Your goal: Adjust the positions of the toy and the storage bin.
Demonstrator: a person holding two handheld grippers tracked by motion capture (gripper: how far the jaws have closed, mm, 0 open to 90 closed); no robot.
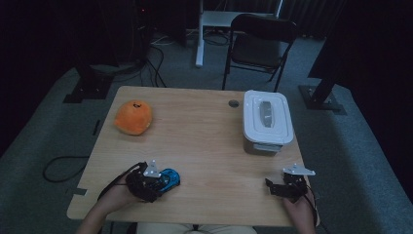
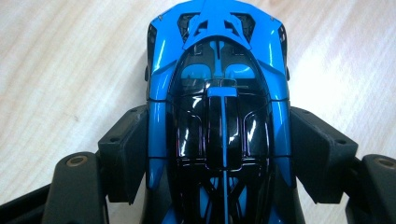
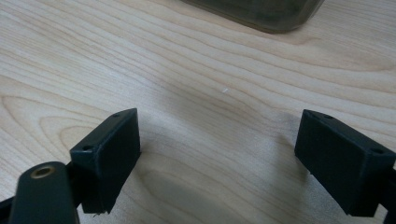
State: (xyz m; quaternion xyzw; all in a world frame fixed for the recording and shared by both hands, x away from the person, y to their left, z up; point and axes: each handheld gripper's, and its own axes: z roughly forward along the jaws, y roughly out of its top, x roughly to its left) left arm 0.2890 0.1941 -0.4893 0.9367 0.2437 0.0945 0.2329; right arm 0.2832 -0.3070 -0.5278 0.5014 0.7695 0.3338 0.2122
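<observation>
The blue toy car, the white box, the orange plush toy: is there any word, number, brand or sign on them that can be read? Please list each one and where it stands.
None can be read.
Blue toy car: glossy blue and black bodywork, no lettering visible.
White box: plain lid, no label visible.
Orange plush toy: a small dark mark on top, too small to tell.

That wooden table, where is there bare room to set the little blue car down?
The widest bare patch on the wooden table lies mid-table, between the orange plush toy and the white lidded plastic box. The front strip between the left gripper, shut on the blue toy car, and the open right gripper is also free. The right edge beside the box is tight.
</observation>
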